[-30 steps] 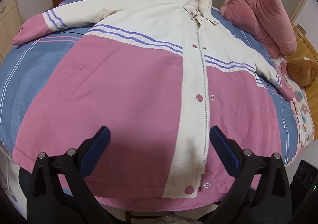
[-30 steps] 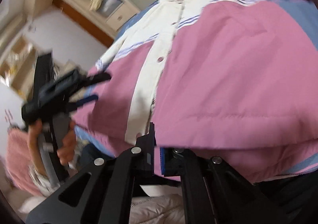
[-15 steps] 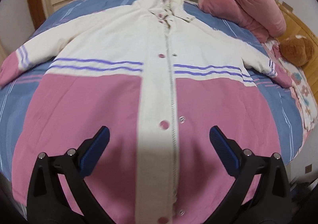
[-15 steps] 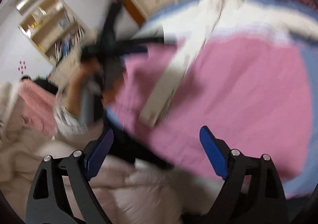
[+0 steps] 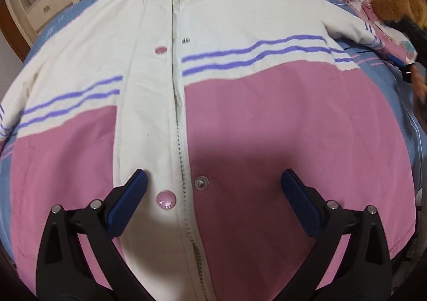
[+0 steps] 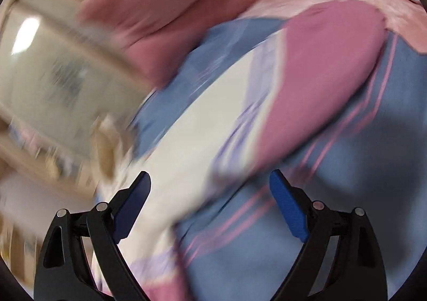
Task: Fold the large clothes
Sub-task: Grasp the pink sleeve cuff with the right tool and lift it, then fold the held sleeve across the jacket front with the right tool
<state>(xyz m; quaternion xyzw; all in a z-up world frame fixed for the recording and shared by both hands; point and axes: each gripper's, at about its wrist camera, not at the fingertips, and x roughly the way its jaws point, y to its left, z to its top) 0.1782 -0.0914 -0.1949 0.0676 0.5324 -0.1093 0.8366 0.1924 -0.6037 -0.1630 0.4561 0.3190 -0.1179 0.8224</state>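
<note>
Blue striped bedding (image 5: 397, 103) covers the bed, and the jacket (image 5: 267, 119) lies spread flat on it, front up, cream above and pink below, its zip running down the middle. Pink quilts are piled by the headboard. The left gripper (image 5: 213, 194) hovers over the lower front with its jaws spread and nothing between them. The right gripper (image 6: 210, 194) hangs above the pink-cuffed sleeve (image 6: 328, 66) in a badly blurred view, jaws likewise wide and empty. Padded and soft, the jacket will likely feel bulky yet light, slump when lifted, and slip a little on its smooth shell. A cuff or hem edge looks the surest place to pinch, starting with the sleeve.
</note>
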